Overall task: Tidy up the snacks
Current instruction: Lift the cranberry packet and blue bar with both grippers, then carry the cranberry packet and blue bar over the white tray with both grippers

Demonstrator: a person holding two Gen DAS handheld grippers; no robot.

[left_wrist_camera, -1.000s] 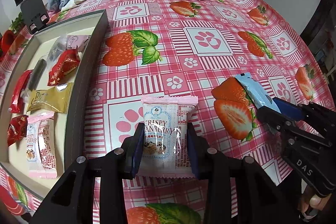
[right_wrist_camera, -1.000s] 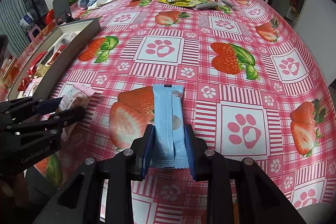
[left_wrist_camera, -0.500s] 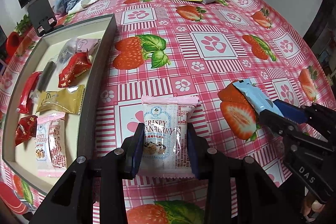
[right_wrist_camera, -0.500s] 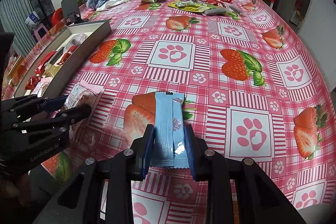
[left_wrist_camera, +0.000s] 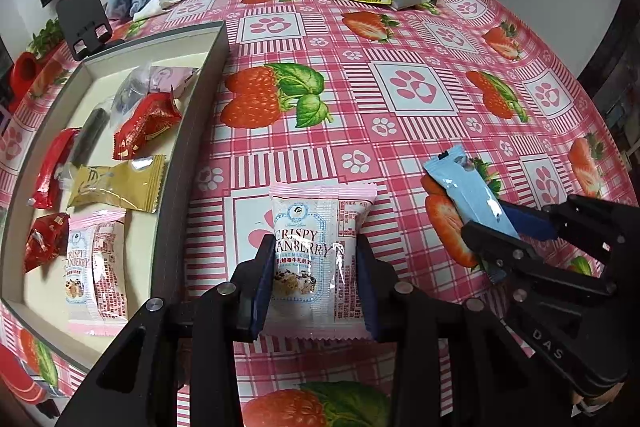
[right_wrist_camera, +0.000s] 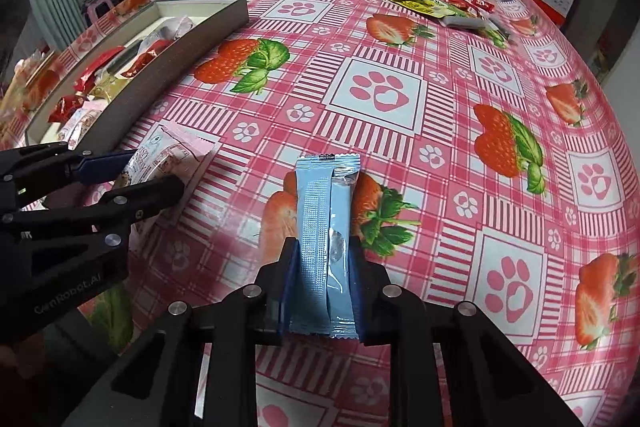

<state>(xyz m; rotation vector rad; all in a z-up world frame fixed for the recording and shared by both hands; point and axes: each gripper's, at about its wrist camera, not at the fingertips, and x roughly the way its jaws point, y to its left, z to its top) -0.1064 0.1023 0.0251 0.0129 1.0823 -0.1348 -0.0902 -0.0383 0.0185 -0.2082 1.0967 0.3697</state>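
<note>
right wrist view: blue packet (right_wrist_camera: 326, 247) clamped between right tool (right_wrist_camera: 322, 291) pads.

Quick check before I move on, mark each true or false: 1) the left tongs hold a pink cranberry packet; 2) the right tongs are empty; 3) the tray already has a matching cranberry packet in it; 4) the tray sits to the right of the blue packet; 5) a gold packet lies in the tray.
1) True: the left tongs grip the pink cranberry packet.
2) False: the right tongs are shut on the blue packet.
3) True: a matching cranberry packet lies in the tray.
4) False: the tray is to its left.
5) True: the gold packet is there.
</note>
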